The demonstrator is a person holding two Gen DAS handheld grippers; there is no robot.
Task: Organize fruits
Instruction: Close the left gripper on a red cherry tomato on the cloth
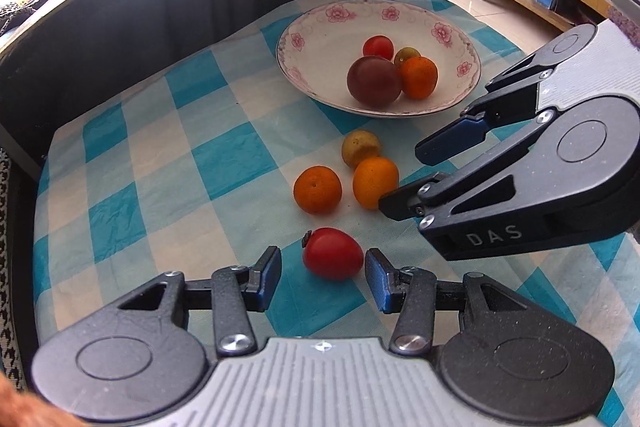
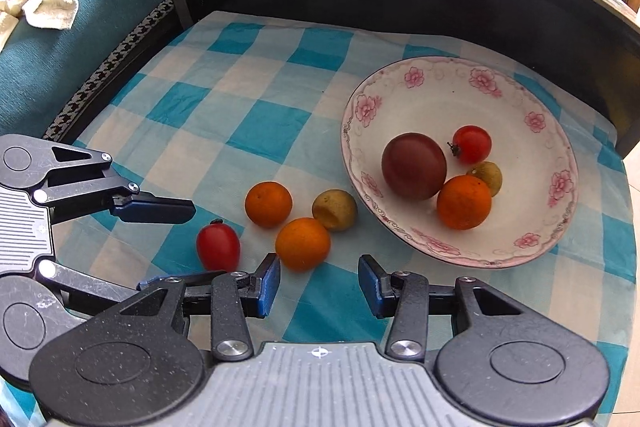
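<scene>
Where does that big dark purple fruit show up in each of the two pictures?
Left wrist view: the dark purple fruit lies in the flowered bowl, upper middle of the picture.
Right wrist view: the same fruit is in the bowl, right of centre.
Shared landmark: the orange fruit touching it.

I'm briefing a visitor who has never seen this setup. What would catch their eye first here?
Probably the flowered white bowl on the blue checked cloth, holding a big dark purple fruit among smaller ones. Next, four small fruits lie loose on the cloth beside the bowl: the red tomato sits between the open fingers of the left claw, while the right claw, also open, hangs just short of an orange one.
</scene>
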